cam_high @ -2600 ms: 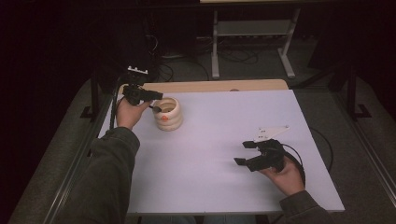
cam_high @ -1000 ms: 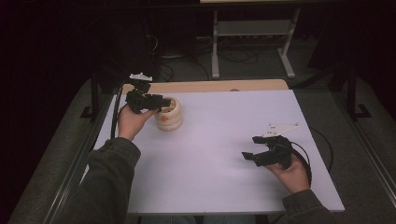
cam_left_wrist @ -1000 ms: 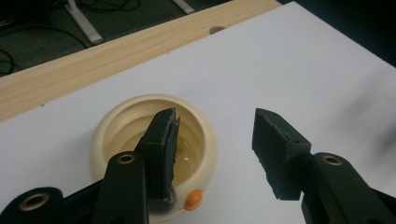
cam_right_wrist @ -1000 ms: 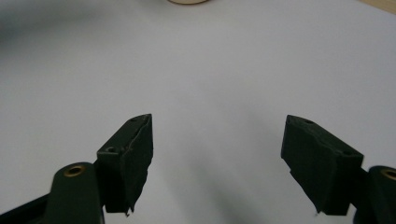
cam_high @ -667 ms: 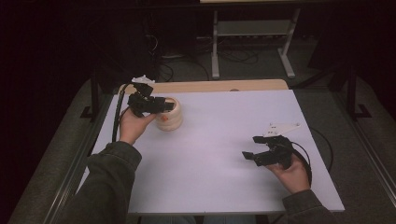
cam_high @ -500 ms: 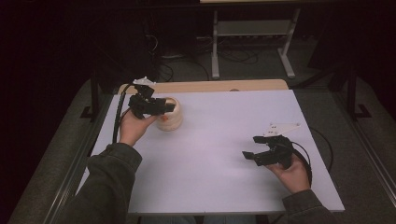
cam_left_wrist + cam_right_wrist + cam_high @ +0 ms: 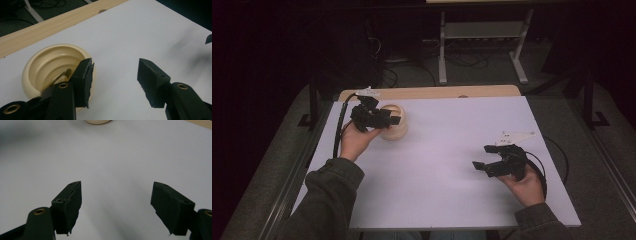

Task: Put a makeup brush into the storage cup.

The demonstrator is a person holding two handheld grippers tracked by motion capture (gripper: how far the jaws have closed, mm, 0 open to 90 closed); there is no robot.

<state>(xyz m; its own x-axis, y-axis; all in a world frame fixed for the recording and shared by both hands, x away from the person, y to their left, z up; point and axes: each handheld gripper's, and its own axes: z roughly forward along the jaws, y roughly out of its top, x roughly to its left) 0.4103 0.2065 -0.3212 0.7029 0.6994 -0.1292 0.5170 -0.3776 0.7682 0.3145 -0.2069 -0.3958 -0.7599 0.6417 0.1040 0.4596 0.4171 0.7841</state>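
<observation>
A cream ribbed bowl point(image 7: 397, 131) stands at the far left of the white table point(image 7: 452, 135). My left gripper point(image 7: 390, 116) hovers over its near rim, open. Its jaws have just been opening, and nothing lies between the pads. In the left gripper view one jaw overlaps the bowl point(image 7: 47, 62), and the left gripper point(image 7: 116, 71) spans bare table beside it. A thin brass-coloured piece point(image 7: 65, 74) lies inside the bowl, partly hidden by that jaw. My right gripper point(image 7: 481, 157) rests open at the near right, and in its own view the right gripper point(image 7: 116, 192) holds nothing.
A wooden strip point(image 7: 427, 92) runs along the table's far edge. Behind it on the dark floor stand a metal frame point(image 7: 482, 45) and loose cables. The bowl's base point(image 7: 98, 121) shows far off in the right gripper view. White table lies between the hands.
My left gripper has risen slightly and shifted right over the bowl's rim, and its jaws have spread. The right hand has stayed put.
</observation>
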